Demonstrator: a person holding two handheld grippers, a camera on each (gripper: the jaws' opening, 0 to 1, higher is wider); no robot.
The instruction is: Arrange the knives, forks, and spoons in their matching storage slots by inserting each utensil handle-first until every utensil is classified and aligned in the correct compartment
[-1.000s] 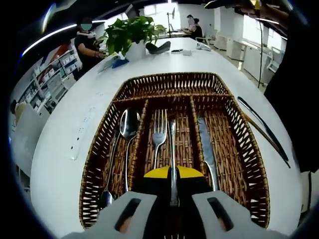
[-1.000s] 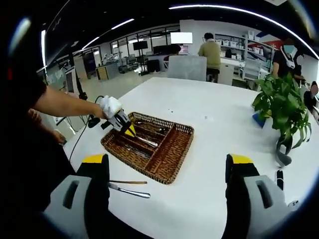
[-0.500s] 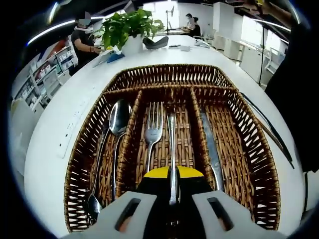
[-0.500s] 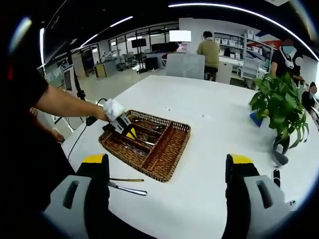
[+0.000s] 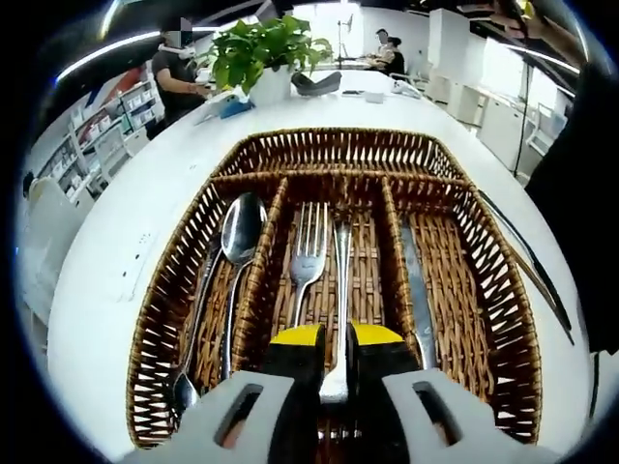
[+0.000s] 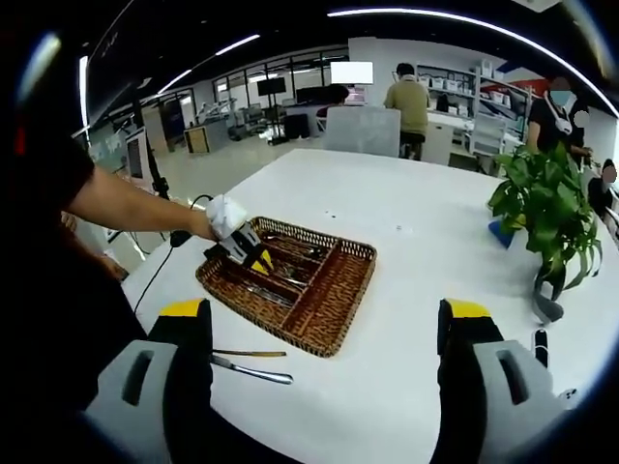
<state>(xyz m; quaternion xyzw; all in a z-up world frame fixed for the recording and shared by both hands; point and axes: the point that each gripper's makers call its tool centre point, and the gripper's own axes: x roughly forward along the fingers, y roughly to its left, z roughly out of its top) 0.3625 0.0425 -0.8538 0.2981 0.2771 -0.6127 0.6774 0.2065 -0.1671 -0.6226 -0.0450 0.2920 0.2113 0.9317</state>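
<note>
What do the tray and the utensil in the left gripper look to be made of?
Tray: woven wicker or rattan by its brown basket weave, matte. Held utensil in the left gripper: polished metal, likely stainless steel, judging by its silvery shine.

Brown woven basket [image 5: 484, 290], silver fork [image 5: 308, 253], white table [image 5: 126, 242] (glossy), green plant [image 5: 261, 43]

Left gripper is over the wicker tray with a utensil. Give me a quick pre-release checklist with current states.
1. Left gripper clamped on the held utensil: ok.
2. Utensil over the middle slot, beside the fork: ok.
3. Utensil type matches the forks: cannot tell, its far end is unclear.
4. Shaft parallel to the slot dividers of the wicker tray: ok.
5. Spoon and knife in separate side slots: ok.
6. All utensils sorted: not ok, two utensils on the table lie outside the tray; right gripper open.
</note>
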